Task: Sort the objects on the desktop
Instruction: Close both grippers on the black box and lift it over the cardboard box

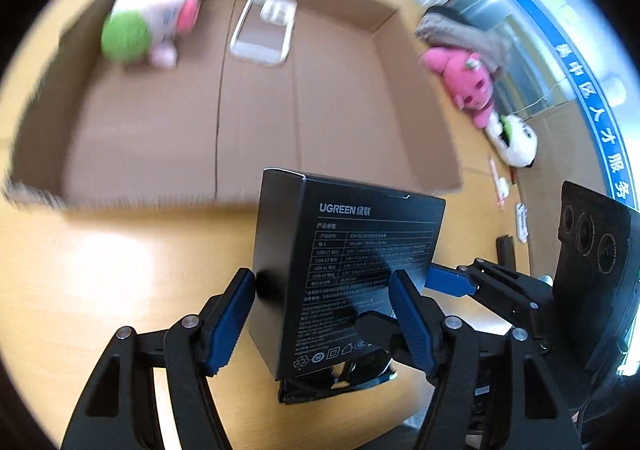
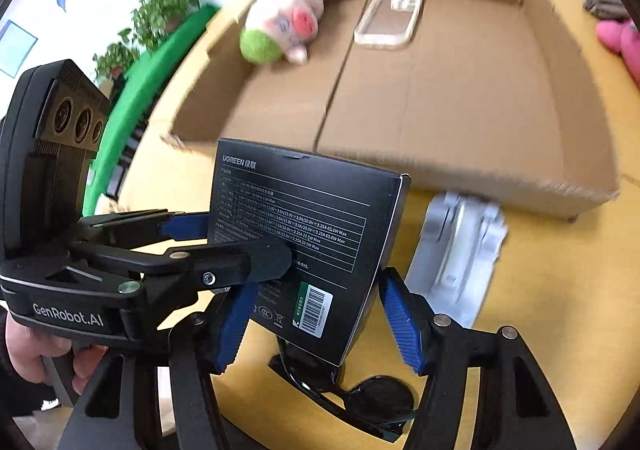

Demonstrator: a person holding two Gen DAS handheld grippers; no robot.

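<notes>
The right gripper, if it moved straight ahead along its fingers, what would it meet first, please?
Likely the black UGREEN box, standing between the right gripper's fingers; the cardboard box lies beyond it. Depth is uncertain.

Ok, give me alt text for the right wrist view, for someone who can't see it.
A black UGREEN box is held upright between both grippers, the left gripper reaching in from the side. Sunglasses lie beneath; behind, a cardboard tray holds a plush pig and clear phone case.
</notes>
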